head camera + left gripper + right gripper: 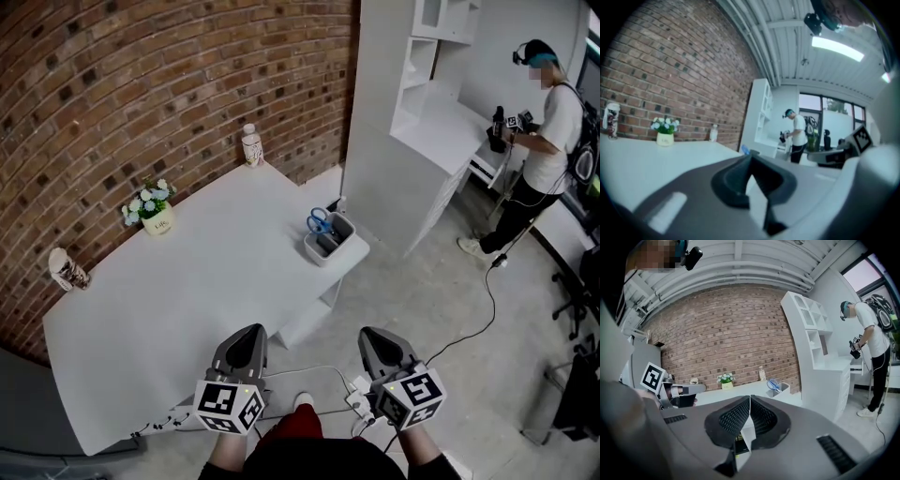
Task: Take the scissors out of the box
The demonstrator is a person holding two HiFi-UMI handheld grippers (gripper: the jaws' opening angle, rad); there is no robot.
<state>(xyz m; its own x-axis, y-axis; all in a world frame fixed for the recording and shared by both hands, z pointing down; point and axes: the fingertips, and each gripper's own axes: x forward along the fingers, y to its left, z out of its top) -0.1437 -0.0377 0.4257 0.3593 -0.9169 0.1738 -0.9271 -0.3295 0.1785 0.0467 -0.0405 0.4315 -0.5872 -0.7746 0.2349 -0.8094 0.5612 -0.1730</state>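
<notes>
Hanging short of the table (187, 281), the left gripper (246, 336) and right gripper (378, 337) have jaws pressed together, empty. The scissors (319, 221) stand handles-up in the box (334, 246) at the table's corner; one gripper should open, pinch the handles, lift straight up.

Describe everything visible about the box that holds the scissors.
The box is a light grey, open-topped rectangular container, plastic-looking, standing upright on the white table near its corner by the white shelving. Blue-handled scissors stick up from it, handles uppermost. Nothing else touches it.
</notes>
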